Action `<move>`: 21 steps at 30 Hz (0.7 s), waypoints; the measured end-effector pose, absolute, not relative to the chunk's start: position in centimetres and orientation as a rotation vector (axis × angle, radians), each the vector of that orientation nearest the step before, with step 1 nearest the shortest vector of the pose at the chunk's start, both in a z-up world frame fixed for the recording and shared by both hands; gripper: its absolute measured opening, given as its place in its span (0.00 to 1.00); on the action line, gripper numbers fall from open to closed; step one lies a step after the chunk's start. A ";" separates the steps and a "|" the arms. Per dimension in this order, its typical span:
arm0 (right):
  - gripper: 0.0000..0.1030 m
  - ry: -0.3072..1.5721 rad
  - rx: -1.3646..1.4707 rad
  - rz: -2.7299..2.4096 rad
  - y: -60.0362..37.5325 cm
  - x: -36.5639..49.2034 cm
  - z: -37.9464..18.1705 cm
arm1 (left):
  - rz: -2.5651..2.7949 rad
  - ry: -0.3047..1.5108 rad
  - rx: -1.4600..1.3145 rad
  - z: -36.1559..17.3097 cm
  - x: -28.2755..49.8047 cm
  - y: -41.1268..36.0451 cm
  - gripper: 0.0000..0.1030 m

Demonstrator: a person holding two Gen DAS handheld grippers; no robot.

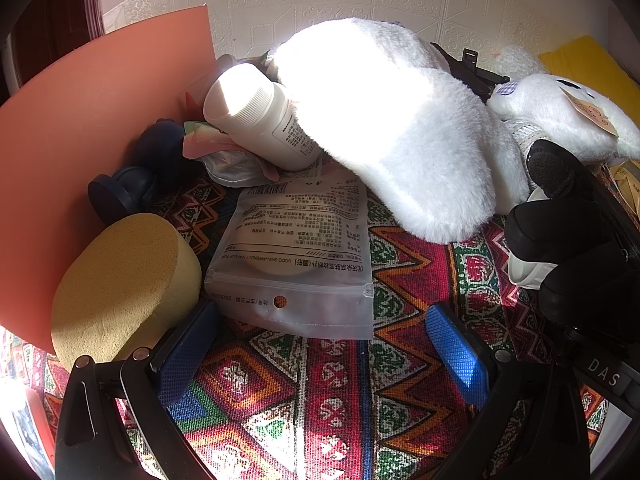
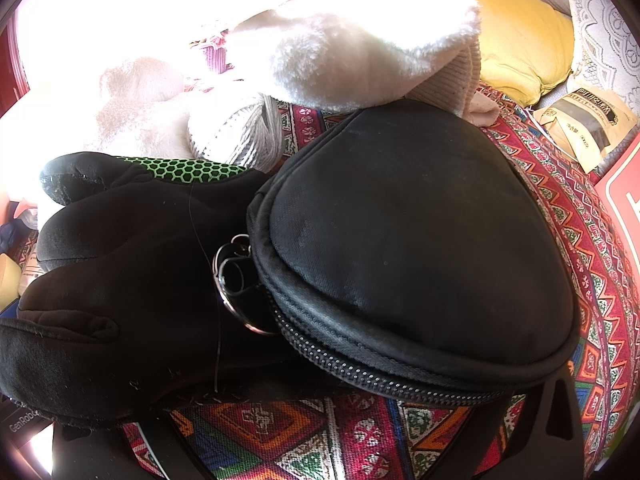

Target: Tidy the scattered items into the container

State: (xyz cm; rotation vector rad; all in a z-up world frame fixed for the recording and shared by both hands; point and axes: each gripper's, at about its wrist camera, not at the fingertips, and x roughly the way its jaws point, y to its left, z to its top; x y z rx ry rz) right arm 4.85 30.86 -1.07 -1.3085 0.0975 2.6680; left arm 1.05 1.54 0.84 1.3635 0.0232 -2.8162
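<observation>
In the left wrist view my left gripper (image 1: 320, 344) is open and empty, its blue pads just short of a frosted zip pouch (image 1: 300, 256) lying flat on the patterned cloth. A yellow sponge (image 1: 120, 280) lies left of it, a white pill bottle (image 1: 260, 120) and a crumpled sachet (image 1: 224, 152) behind, and a big white plush (image 1: 400, 128) over the back. In the right wrist view a black zip pouch (image 2: 412, 248) with a key ring (image 2: 236, 280) fills the space over my right gripper; its fingertips are hidden under the pouch. A black gloved hand (image 2: 120, 280) is beside it.
An orange board (image 1: 88, 120) stands along the left. A dark blue object (image 1: 132, 188) lies by it. A yellow cushion (image 2: 520, 40), a brown paper packet (image 2: 584, 124) and a red box (image 2: 624, 200) are at the right. A grey knit item (image 2: 240, 132) sits by the plush.
</observation>
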 end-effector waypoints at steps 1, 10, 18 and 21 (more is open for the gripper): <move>0.99 0.097 -1.308 2.668 31.0 4.8 -1.1 | -2.816 0.024 1.363 0.8 1.1 1.5 1.00; 0.99 0.097 -1.309 2.668 31.0 4.8 -1.1 | -2.816 0.023 1.363 0.8 1.0 1.5 1.00; 0.99 0.098 -1.308 2.668 30.9 4.9 -1.1 | -2.816 0.023 1.363 0.8 1.1 1.5 1.00; 0.99 0.098 -1.308 2.668 31.0 4.8 -1.1 | -2.816 0.024 1.363 0.8 1.1 1.5 1.00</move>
